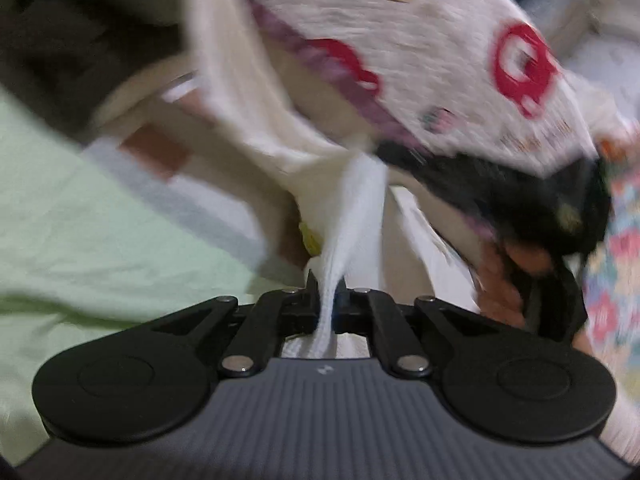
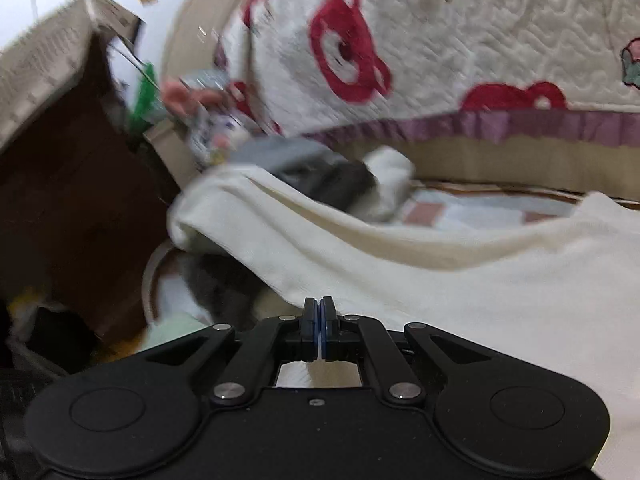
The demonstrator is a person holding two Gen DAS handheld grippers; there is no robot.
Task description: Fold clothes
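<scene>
A white knit garment [image 1: 352, 196] hangs stretched in the air. My left gripper [image 1: 326, 288] is shut on a bunched edge of it, with cloth running down between the jaws. In the right wrist view the same white garment [image 2: 460, 280] spreads wide to the right. My right gripper [image 2: 319, 308] is shut, its jaws pressed together at the garment's lower edge; a grip on the cloth does not show clearly. The other gripper [image 2: 320, 172], dark grey, shows at the garment's far end, and it also appears at the right of the left wrist view [image 1: 532, 208].
A white quilt with red bear prints and a purple border [image 2: 460, 60] fills the background. A pale green sheet [image 1: 80, 240] lies below left. A brown cardboard box [image 2: 68, 152] stands at the left. A checked mat [image 2: 460, 208] lies behind the garment.
</scene>
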